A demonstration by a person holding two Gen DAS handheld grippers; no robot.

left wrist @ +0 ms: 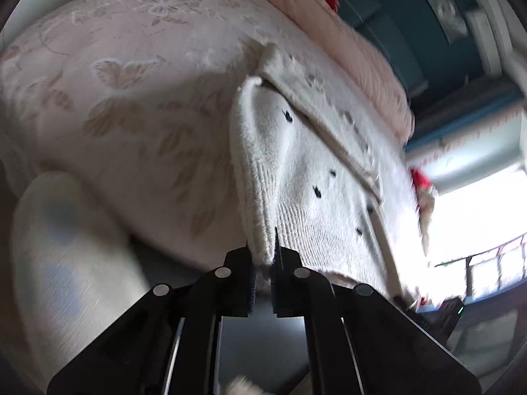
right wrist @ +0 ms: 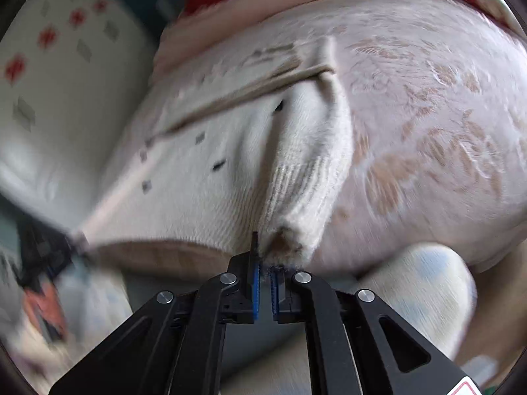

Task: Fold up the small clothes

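Observation:
A small white knit garment (left wrist: 306, 171) with dark specks and a beige band lies on a pink bedspread. My left gripper (left wrist: 263, 263) is shut on its near ribbed edge, which is lifted off the bed into a fold. In the right wrist view the same white knit garment (right wrist: 237, 164) rises toward the camera. My right gripper (right wrist: 265, 265) is shut on its other near corner, a bunched ribbed hem. At the left edge of that view, blurred, the left gripper (right wrist: 42, 256) holds the far corner of the stretched hem.
The pink bedspread (left wrist: 125, 105) with a leaf and butterfly pattern covers the bed. A pale pillow (right wrist: 66, 65) with red and grey diamonds lies at the upper left of the right wrist view. A person's light trouser leg (left wrist: 59, 256) is near the bed edge. A bright window (left wrist: 477, 217) is at the right.

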